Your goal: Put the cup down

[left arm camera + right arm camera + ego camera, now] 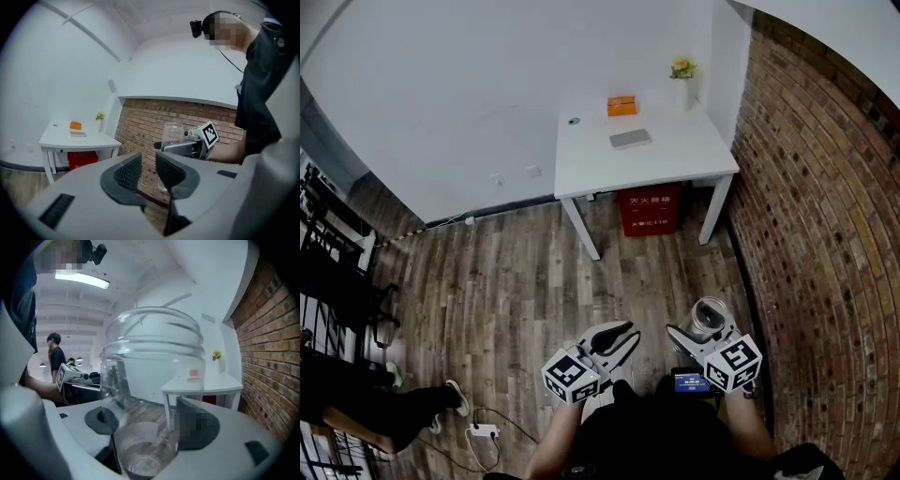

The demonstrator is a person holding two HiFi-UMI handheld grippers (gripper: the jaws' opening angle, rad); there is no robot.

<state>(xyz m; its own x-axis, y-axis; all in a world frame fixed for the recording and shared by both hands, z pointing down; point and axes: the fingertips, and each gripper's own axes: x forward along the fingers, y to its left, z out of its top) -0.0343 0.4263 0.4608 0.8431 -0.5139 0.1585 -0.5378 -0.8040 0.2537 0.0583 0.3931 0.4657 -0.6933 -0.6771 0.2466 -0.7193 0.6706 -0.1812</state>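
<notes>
clear plastic cup (710, 315), upright with its mouth upward, clamped between the wide-spread jaws of the right gripper (701, 330). in the right gripper view the dark pads (98, 420) press on either side of the lower wall of the cup (152, 362), which fills the whole gap of the right gripper (150, 422). the cup is carried in the air above the wooden floor (506, 291), near the brick wall (825, 234) and well apart from the white table (591, 164). the left gripper (626, 335) is held near the right one, to its left. in the left gripper view, the left gripper (147, 160) has its jaws a narrow slit apart with nothing between them. beyond them show the right gripper (185, 146), the cup (172, 133) and a marker cube (209, 134). on the table lie an orange box (622, 106) and a flat grey item (630, 139), with a white vase of flowers (682, 82) at the corner by the wall. a red box (649, 208) stands on the floor under the table. a white power strip (483, 431) lies on the floor at lower left, near another person's legs (366, 398).
</notes>
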